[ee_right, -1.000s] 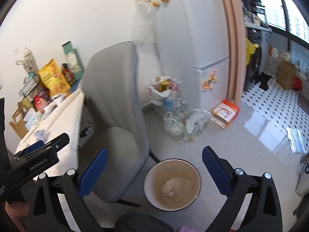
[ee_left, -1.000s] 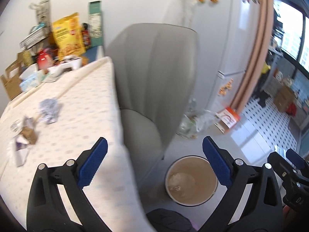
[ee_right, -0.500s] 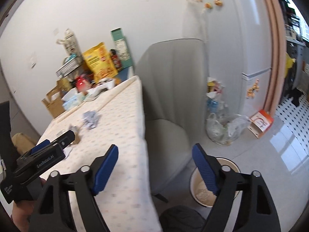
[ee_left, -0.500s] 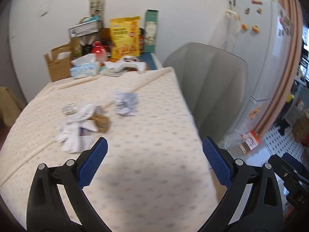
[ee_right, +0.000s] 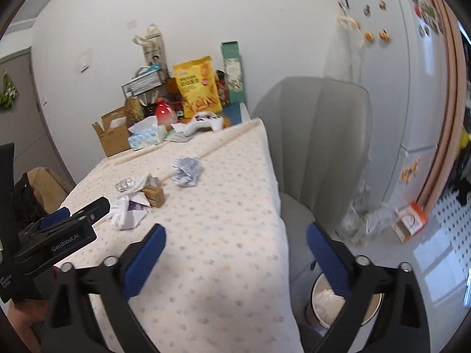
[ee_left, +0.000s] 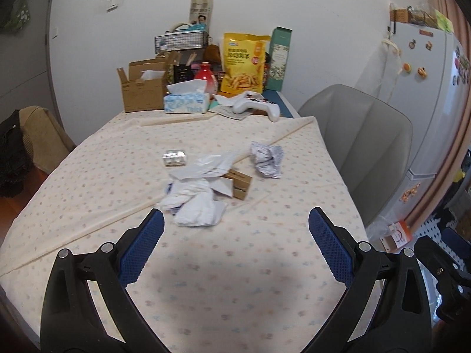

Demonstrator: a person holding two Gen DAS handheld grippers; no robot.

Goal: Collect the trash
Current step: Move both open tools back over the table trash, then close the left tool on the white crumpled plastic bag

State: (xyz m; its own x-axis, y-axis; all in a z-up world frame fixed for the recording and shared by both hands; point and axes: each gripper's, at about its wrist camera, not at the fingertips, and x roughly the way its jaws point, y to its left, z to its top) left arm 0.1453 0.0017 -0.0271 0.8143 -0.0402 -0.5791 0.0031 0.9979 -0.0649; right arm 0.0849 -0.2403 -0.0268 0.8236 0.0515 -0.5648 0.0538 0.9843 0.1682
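Observation:
Trash lies mid-table on the dotted cloth: a crumpled paper ball, a heap of white wrappers, a small brown box and a foil blister. My left gripper hangs open over the near cloth, just short of the wrappers, nothing between its fingers. My right gripper is over the table's right edge, its jaws opening wide and empty. A round bin with white paper inside stands on the floor below it.
A grey chair stands against the table's right side. A tissue box, cardboard box, snack bag and game controller crowd the far end. A white fridge and plastic bags are at right.
Both views have swung left from the floor bin and chair onto the table, and the trash now lies ahead. The right jaws narrowed briefly, then spread wide again.

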